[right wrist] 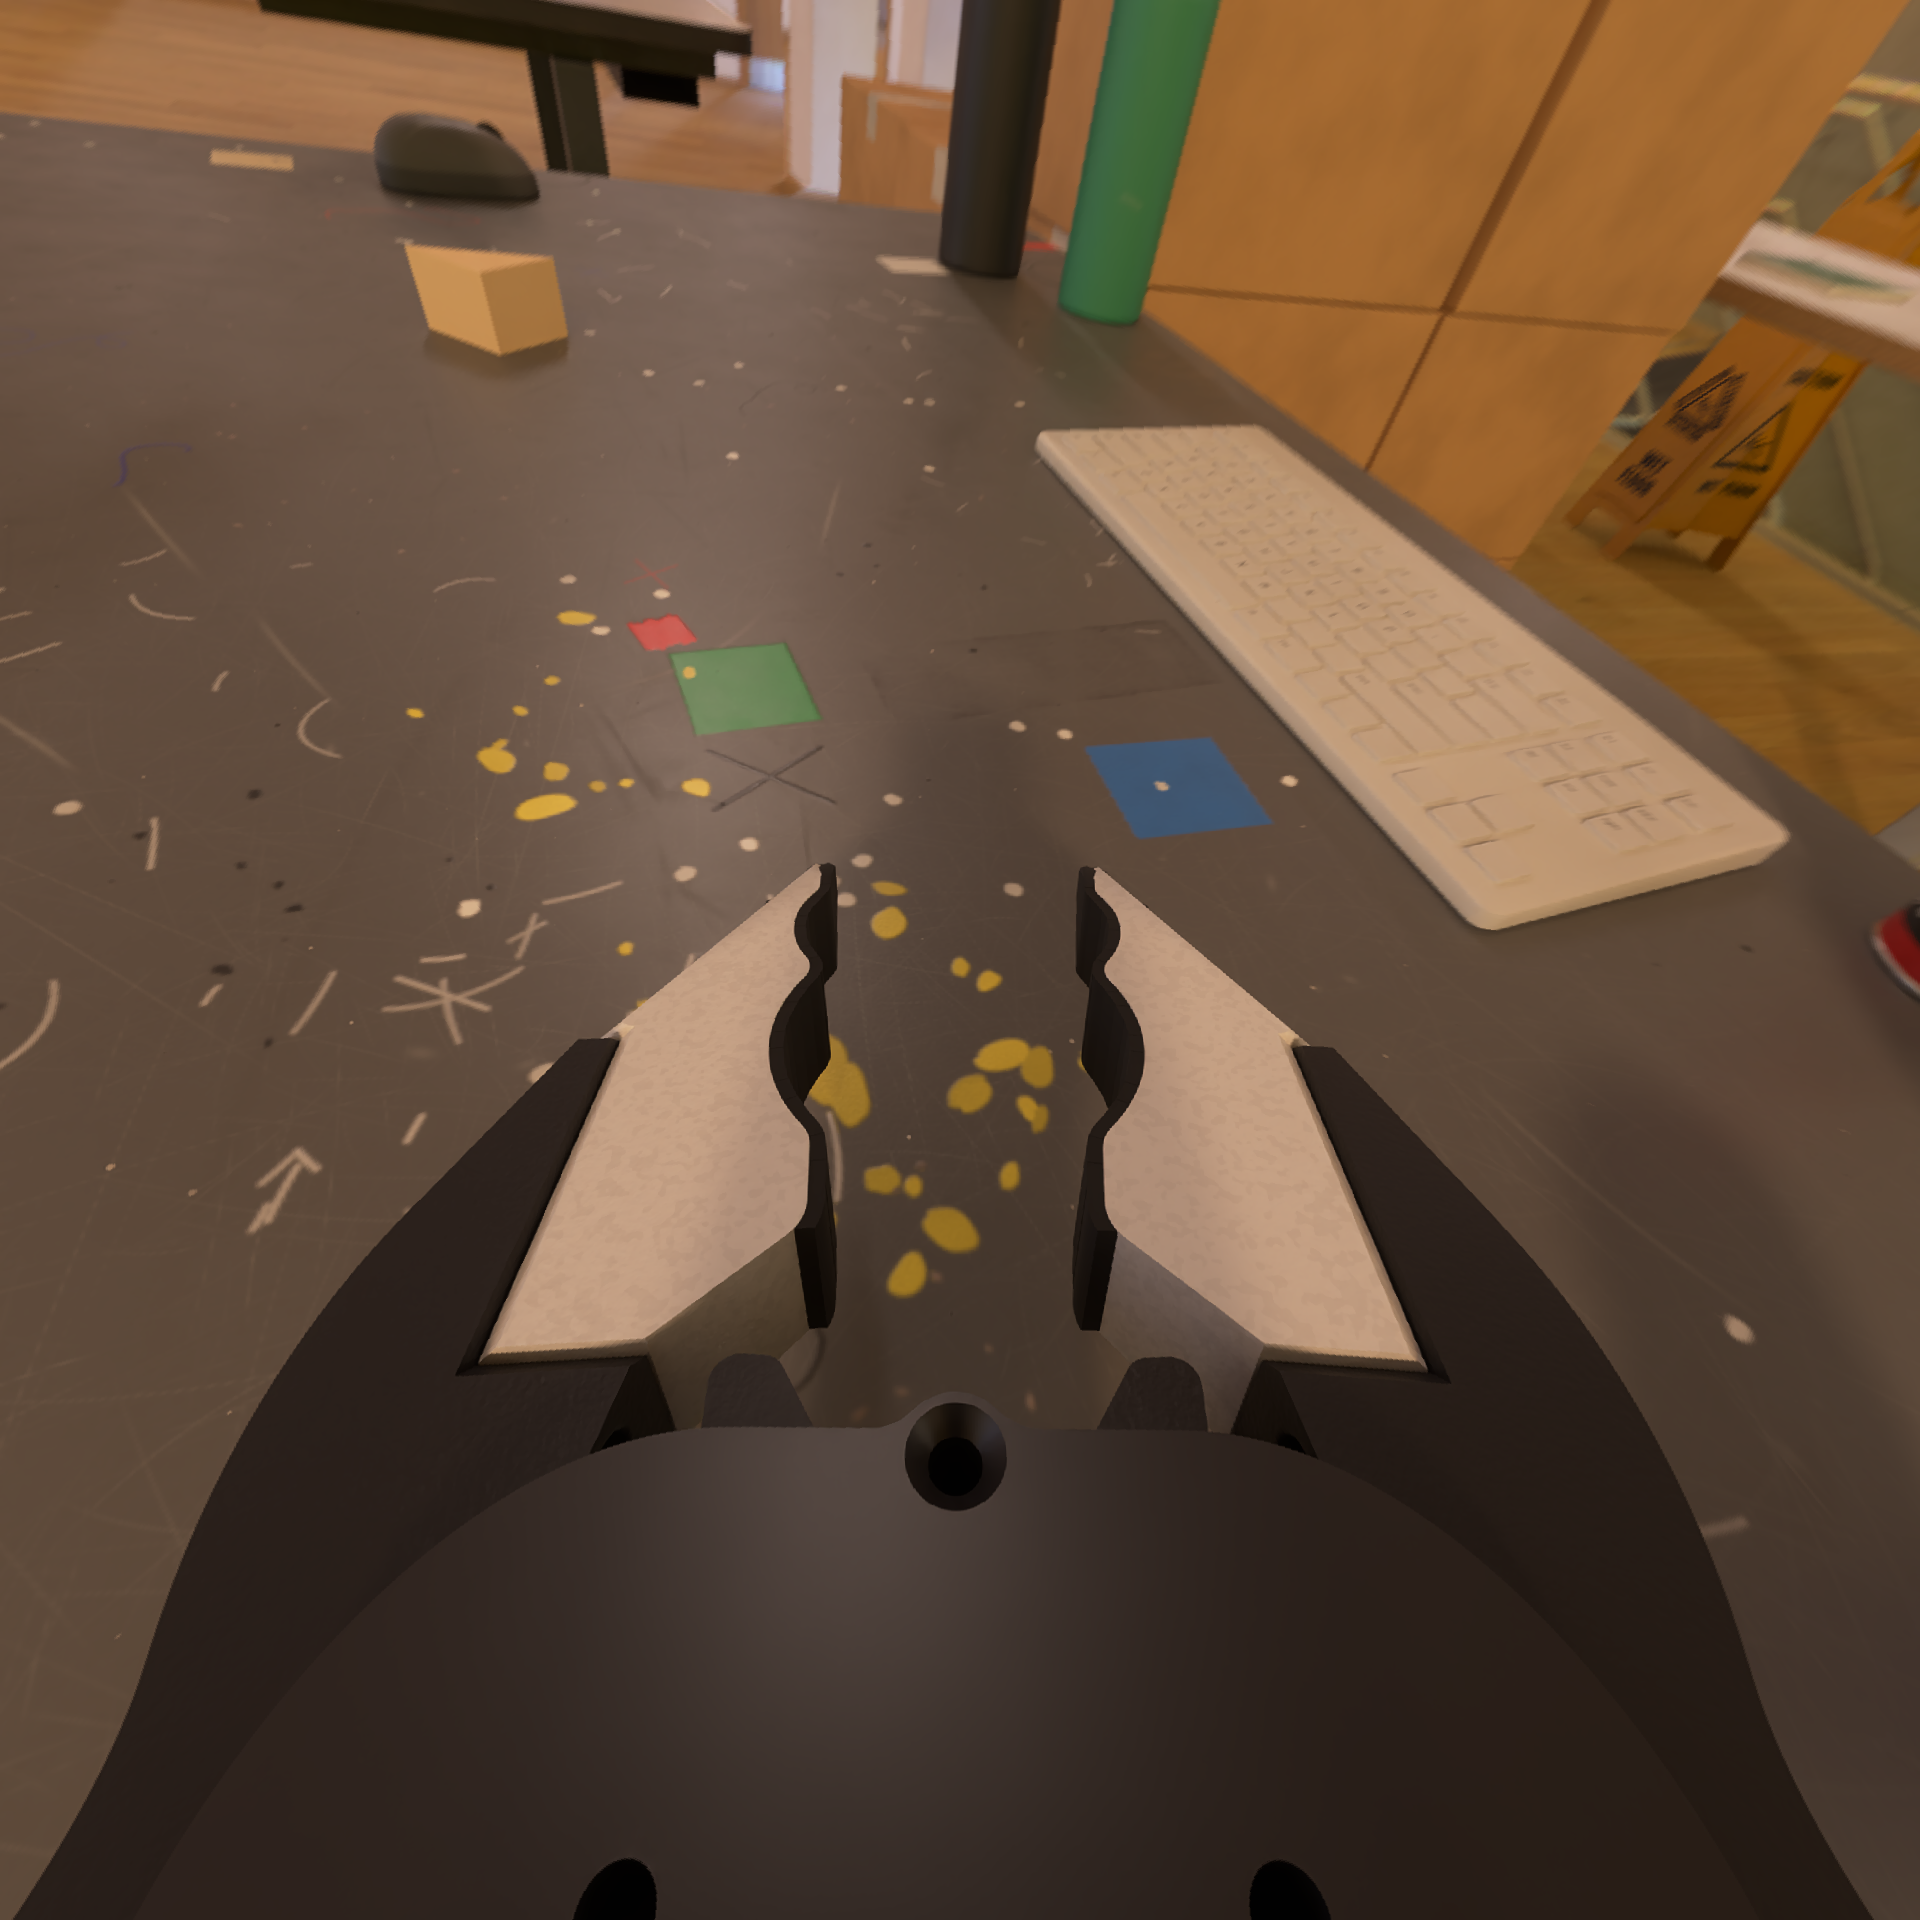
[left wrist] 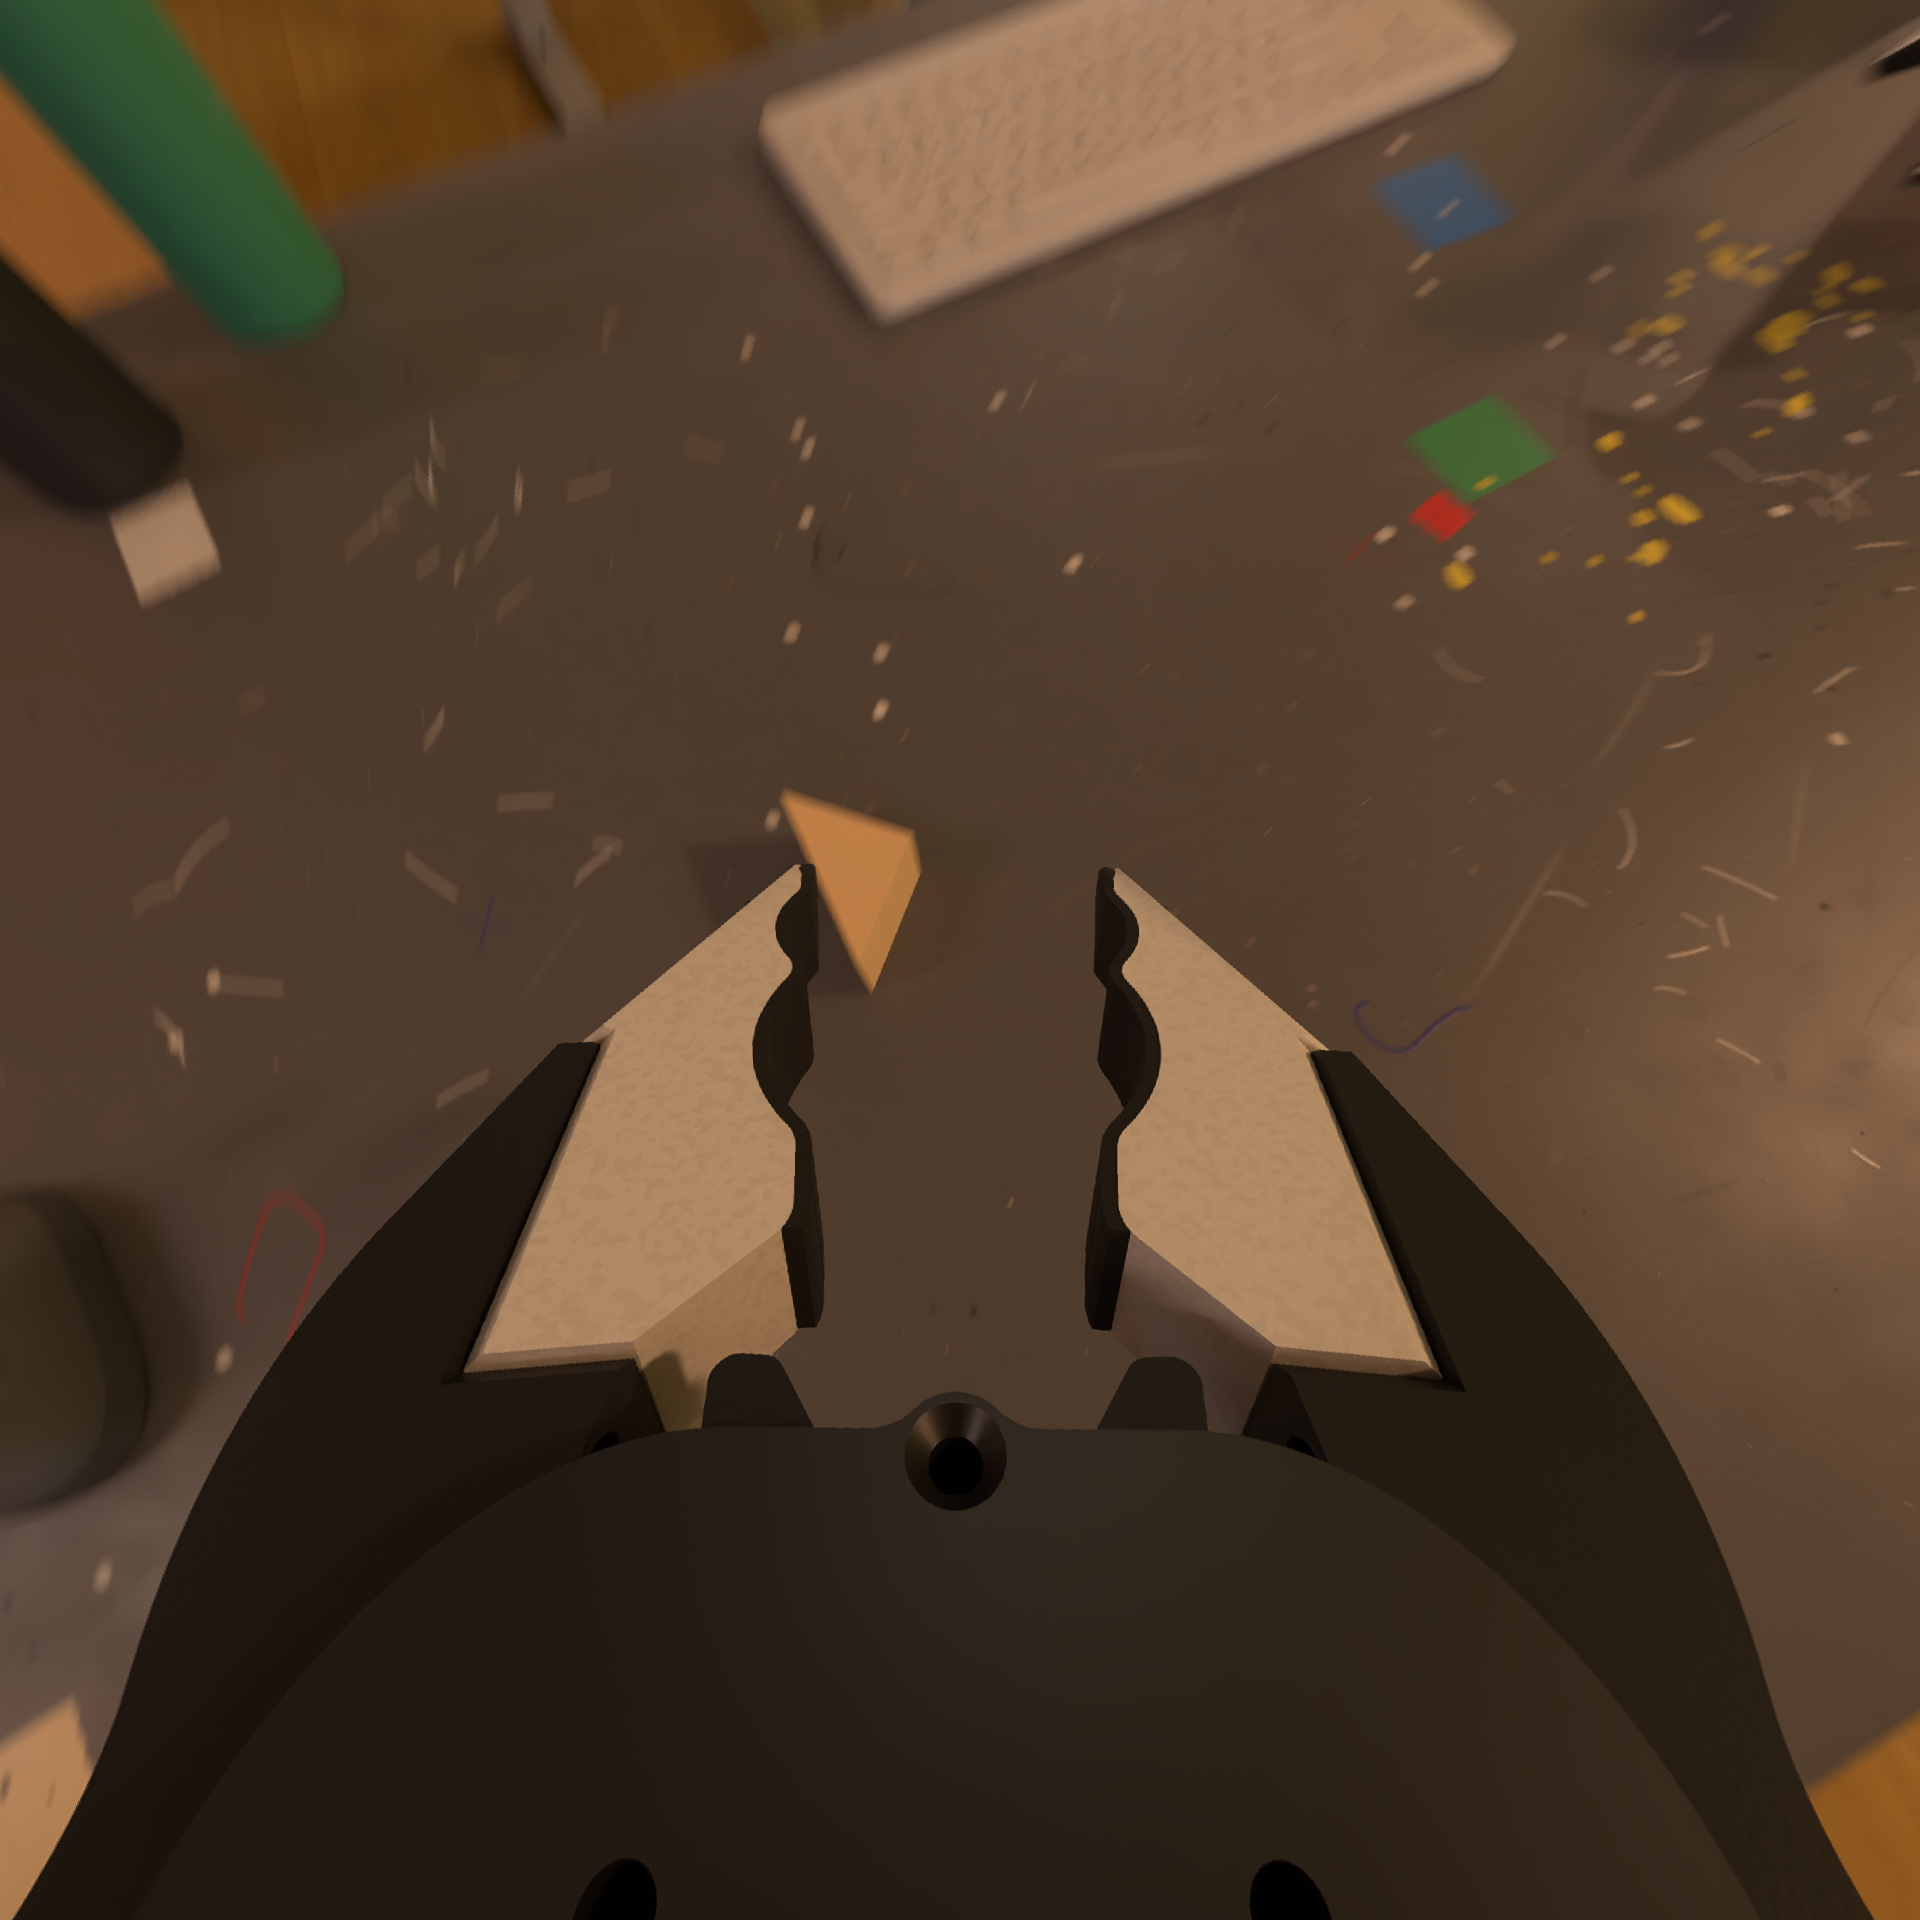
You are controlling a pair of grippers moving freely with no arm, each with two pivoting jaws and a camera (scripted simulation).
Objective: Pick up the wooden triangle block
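Left wrist view: approach step, left gripper point(left wrist: 954, 878) fingers spread w/ nothing held, wooden triangle block point(left wrist: 864, 883) on bench point(left wrist: 1039, 644) at frame centre just past left fingertip, off-centre, so next probably shift left, then descend & close; right gripper point(right wrist: 954, 878) spread, idle.

The wooden triangle block point(left wrist: 860, 894) is a pale tan wedge with smooth, plain faces. It lies on the dark grey, scratched tabletop point(left wrist: 1039, 665). In the right wrist view the block point(right wrist: 488, 298) lies far off, a triangular face toward the camera.
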